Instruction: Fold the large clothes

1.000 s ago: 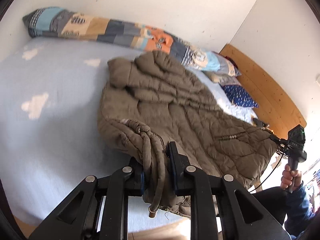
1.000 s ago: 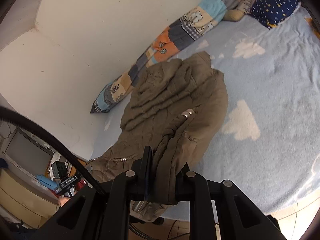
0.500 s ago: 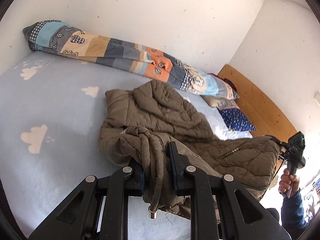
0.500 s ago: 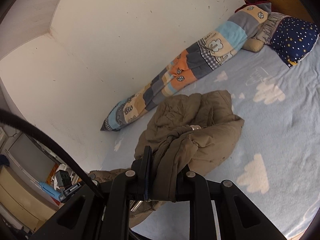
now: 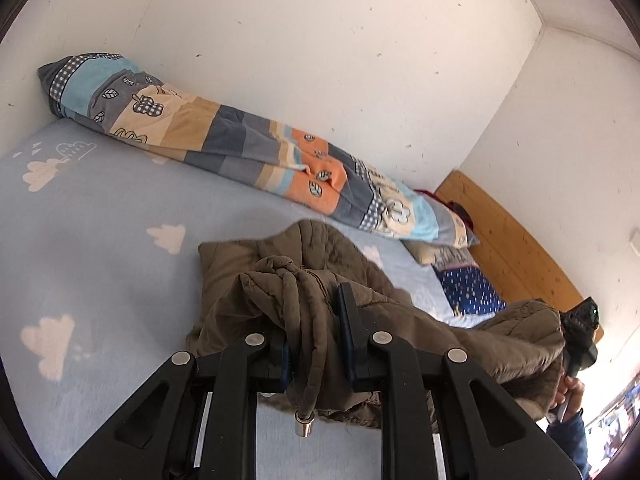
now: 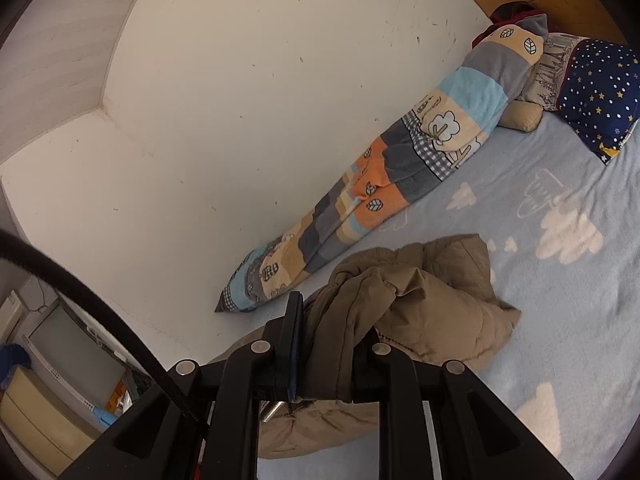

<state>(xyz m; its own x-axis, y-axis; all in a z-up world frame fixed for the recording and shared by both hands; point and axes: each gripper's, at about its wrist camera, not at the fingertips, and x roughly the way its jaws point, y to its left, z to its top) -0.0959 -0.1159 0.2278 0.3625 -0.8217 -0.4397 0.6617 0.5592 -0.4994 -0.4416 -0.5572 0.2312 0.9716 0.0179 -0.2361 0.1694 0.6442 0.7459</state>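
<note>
Above the bed, your left gripper and right gripper each pinch the jacket hem, lifted mid-fold; laying it over and later folds remain.

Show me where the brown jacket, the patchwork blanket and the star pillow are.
brown jacket (image 5: 320, 248): left wrist view, quilted upper part.
patchwork blanket (image 6: 404, 176): right wrist view, orange patch.
star pillow (image 6: 600, 92): right wrist view, blue middle.
</note>
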